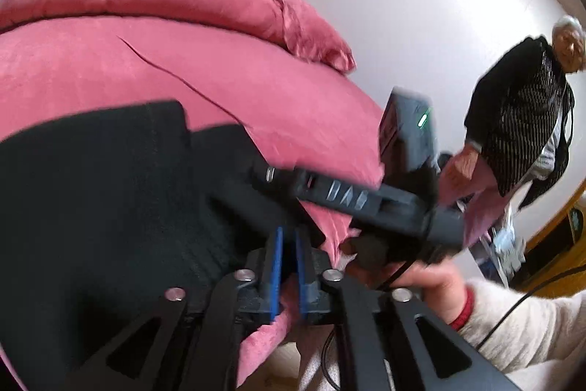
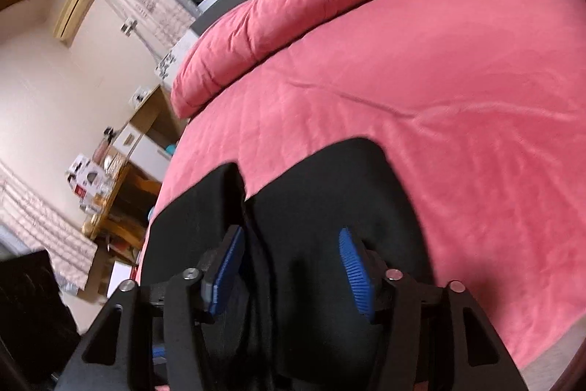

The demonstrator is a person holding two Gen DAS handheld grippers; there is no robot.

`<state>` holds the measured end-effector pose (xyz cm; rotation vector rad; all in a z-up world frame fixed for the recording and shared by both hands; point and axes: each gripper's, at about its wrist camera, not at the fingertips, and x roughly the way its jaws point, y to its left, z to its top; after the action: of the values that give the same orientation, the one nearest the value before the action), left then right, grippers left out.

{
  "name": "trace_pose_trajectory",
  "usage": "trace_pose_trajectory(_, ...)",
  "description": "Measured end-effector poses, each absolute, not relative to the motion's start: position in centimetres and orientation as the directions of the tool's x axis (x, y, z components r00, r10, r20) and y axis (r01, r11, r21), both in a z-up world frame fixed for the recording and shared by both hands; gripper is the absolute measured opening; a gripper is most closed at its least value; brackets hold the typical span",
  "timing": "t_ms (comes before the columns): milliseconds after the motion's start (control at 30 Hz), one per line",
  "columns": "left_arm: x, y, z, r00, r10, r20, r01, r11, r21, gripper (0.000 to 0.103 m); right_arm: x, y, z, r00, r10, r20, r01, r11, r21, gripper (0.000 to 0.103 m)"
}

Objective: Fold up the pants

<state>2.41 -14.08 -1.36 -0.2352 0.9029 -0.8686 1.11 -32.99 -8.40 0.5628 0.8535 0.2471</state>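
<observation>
The black pants [image 2: 278, 207] lie at the near edge of the pink bed [image 2: 439, 79]. The right gripper [image 2: 293, 266] gapes wide over them; the left gripper [image 1: 287, 266], jaws nearly closed, seemingly holds nothing. A shallow pinch could catch one layer, skewing the fold.

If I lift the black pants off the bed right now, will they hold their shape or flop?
The black pants will probably flop: they lie flat and follow the pink bedspread with soft creases. They look like a thick knit, so likely a bit heavy and prone to sag between grip points. The ribbed blue pads of the right gripper should hold them without much slipping.
</observation>
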Motion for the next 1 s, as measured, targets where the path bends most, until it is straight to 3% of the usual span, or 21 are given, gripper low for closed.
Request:
trace_pose_trajectory(167, 2.3, -7.9, -0.1, 0.48, -0.695, -0.535, 0.458, 0.719, -0.523, 0.036, 1.5, -30.8, -9.3, 0.602, 0.438, -0.668, -0.02, 0.845, 0.535, 0.064)
trace_pose_trajectory(467, 3.4, 4.1, -3.9, 0.65, -0.439, -0.621, 0.012, 0.822, -0.569, 0.044, 2.0, -30.6, -9.4, 0.578, 0.46, -0.674, -0.022, 0.835, 0.551, 0.07)
trace_pose_trajectory(633, 2.7, 6.5, -6.3, 0.643, -0.381, -0.664, -0.055, 0.842, -0.537, 0.044, 2.5, -29.8, -9.5, 0.539, 0.517, -0.666, -0.076, 0.816, 0.573, 0.071)
trace_pose_trajectory(800, 2.9, 6.0, -8.6, 0.573, -0.443, -0.69, -0.015, 0.836, -0.549, 0.044, 3.1, -27.9, -10.2, 0.485, 0.567, -0.666, -0.123, 0.798, 0.59, 0.071)
trace_pose_trajectory(833, 2.7, 5.5, -8.9, 0.566, -0.455, -0.688, -0.001, 0.833, -0.553, 0.045, 3.2, -27.5, -10.4, 0.488, 0.558, -0.671, -0.119, 0.805, 0.582, 0.069)
trace_pose_trajectory(867, 3.0, 4.9, -9.0, 0.561, -0.46, -0.688, 0.01, 0.835, -0.55, 0.045, 3.2, -27.1, -10.6, 0.488, 0.555, -0.673, -0.121, 0.807, 0.578, 0.054)
trace_pose_trajectory(900, 2.9, 4.7, -9.1, 0.559, -0.454, -0.693, 0.018, 0.843, -0.538, 0.047, 3.3, -26.5, -11.0, 0.467, 0.582, -0.666, -0.126, 0.789, 0.602, 0.029)
trace_pose_trajectory(1000, 2.7, 3.9, -9.0, 0.57, -0.422, -0.705, 0.038, 0.871, -0.49, 0.048, 2.7, -25.6, -11.4, 0.482, 0.592, -0.646, -0.135, 0.779, 0.612, 0.017)
